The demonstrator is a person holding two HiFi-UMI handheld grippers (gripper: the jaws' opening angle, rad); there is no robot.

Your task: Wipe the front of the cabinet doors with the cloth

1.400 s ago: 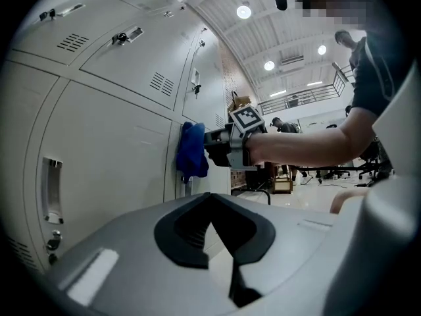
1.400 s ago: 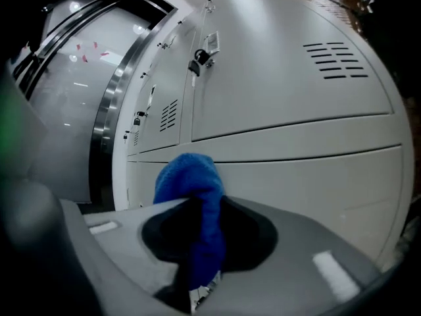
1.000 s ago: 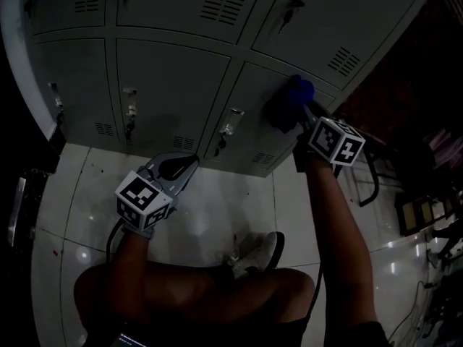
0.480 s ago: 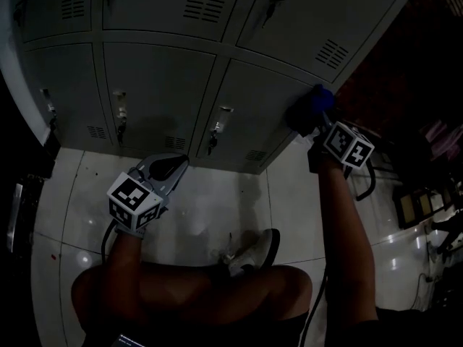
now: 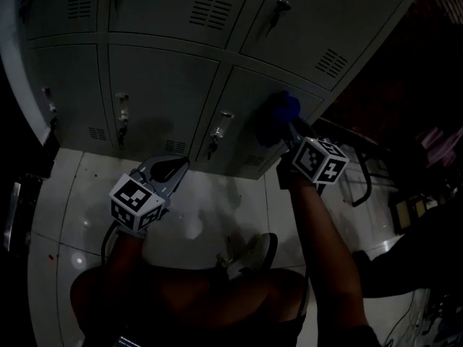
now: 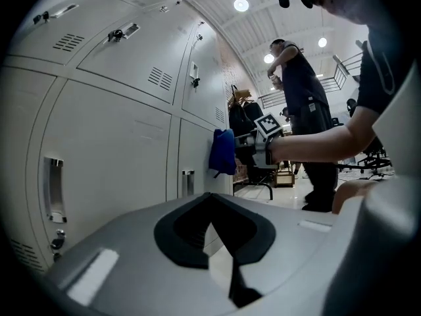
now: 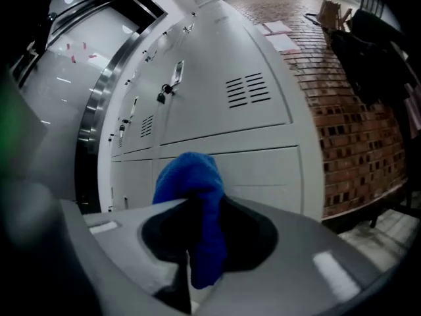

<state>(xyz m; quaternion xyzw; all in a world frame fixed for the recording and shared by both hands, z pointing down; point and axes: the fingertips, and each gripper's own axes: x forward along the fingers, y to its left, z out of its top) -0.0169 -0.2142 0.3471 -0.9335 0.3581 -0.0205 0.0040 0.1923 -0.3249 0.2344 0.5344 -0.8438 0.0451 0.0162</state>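
here, you press the blue cloth (image 5: pixel 283 110) against the lower right-hand panel of the cabinet doors (image 5: pixel 163 92), the right gripper (image 5: pixel 291 127) clamped on a bunched fold of it, with a rounded wad standing proud of the jaws and a tail hanging down through them. the left gripper (image 5: pixel 171 167) hangs low over the pale floor tiles (image 5: pixel 210 208), just in front of the bottom row, its jaws drawn together with nothing between them. the likeliest trouble is the grip itself: the cloth is soft, thick terry held only by that fold, and a hard drag across the panel could pull it out of the jaws. lean in too far and the gripper's rigid grey nose could meet the door instead of the fabric and mark the finish. the doors look like smooth painted sheet metal, flat and grey, divided by narrow seams. each carries a bank of louvred vent slots (image 5: pixel 331 62) and a small upright latch (image 5: pixel 223 125) with something dangling below it, probably a key. those raised parts could snag the pile on a sideways pass, and the slots may catch lint. the rough brick wall (image 7: pixel 342 117) just past the last door would snag the cloth if a stroke overruns the edge.
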